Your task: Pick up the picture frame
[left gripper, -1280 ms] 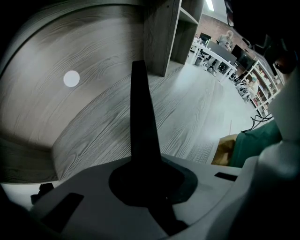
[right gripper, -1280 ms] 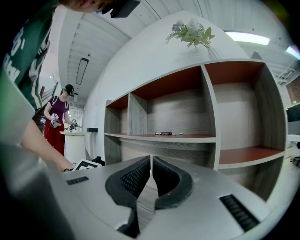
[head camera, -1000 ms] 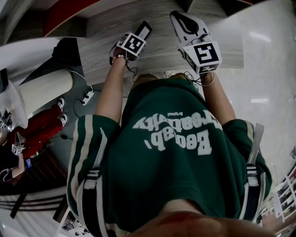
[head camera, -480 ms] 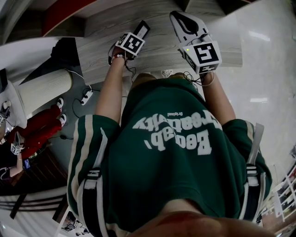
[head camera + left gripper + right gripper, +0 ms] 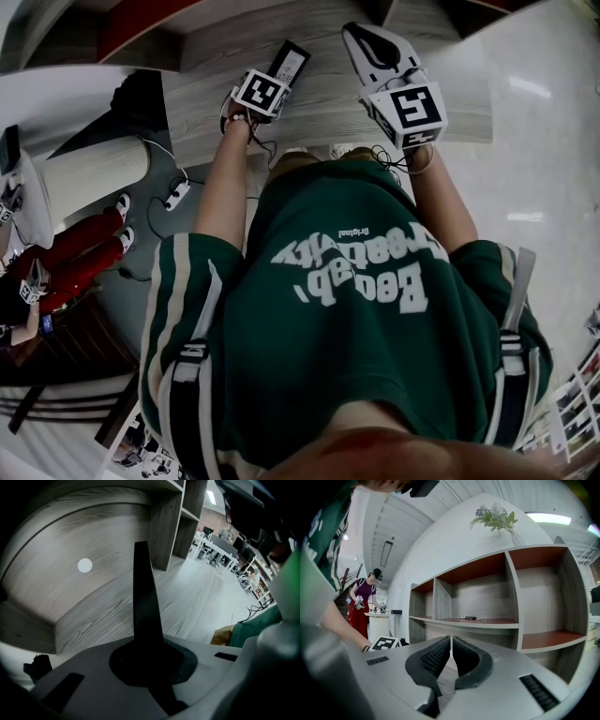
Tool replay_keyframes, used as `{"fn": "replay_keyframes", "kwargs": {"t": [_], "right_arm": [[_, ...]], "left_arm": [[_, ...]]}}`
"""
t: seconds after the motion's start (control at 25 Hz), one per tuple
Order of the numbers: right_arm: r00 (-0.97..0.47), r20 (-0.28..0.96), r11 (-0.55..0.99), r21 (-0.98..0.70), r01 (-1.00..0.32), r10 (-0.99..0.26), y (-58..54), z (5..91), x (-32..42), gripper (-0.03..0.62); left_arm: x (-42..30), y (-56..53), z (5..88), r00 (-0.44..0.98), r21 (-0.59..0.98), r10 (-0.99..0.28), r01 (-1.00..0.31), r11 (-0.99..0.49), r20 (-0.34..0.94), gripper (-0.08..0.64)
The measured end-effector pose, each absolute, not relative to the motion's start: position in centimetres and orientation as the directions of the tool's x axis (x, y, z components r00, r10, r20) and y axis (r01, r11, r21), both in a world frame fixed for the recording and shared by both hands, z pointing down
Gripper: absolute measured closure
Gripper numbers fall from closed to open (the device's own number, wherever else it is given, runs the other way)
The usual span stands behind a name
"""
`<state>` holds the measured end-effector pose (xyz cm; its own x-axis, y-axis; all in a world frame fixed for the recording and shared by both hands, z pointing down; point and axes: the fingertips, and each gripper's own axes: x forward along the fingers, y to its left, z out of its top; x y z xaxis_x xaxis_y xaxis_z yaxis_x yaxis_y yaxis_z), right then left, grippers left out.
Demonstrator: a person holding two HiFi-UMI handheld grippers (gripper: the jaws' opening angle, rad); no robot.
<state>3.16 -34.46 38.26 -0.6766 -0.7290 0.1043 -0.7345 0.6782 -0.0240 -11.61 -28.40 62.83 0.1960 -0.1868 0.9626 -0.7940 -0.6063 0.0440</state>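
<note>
Pinching a slim black-rimmed, grey-faced picture frame, left gripper fingers; right gripper fingers closed together, empty.

The grey wood surface is lying open at the upper centre of the head view. In the left gripper view an upright shelf panel is closing the upper centre, behind the clamped picture frame.

Left gripper rolled slightly (marker cube shifted left).

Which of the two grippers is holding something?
The left gripper: its jaws clamp a dark picture frame, seen edge-on. The right gripper has its jaws together with nothing between them.
</note>
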Motion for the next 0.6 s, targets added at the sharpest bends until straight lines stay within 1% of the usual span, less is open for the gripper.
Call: {"fn": "replay_keyframes", "kwargs": {"t": [0.16,0.32,0.48,0.6], "right_arm": [[-0.686,0.099,0.688,-0.017,-0.726,-0.721,-34.0,38.0,2.7,0.551],[-0.691,0.092,0.694,-0.005,-0.720,-0.717,-33.6,37.9,1.9,0.552],[-0.691,0.085,0.694,0.000,-0.720,-0.717,-33.6,37.4,1.5,0.551],[-0.684,0.115,0.688,0.000,-0.725,-0.721,-33.5,38.0,1.7,0.551]], "left_arm": [[-10.8,-28.6,59.7,0.270,0.075,-0.273,-0.824,-0.561,0.923,0.528],[-10.2,-28.8,56.6,0.319,0.080,-0.353,-0.831,-0.551,0.880,0.528],[-9.5,-29.8,52.3,0.358,0.064,-0.463,-0.840,-0.538,0.811,0.528],[-9.5,-30.1,49.5,0.379,0.056,-0.538,-0.851,-0.522,0.753,0.528]]}}
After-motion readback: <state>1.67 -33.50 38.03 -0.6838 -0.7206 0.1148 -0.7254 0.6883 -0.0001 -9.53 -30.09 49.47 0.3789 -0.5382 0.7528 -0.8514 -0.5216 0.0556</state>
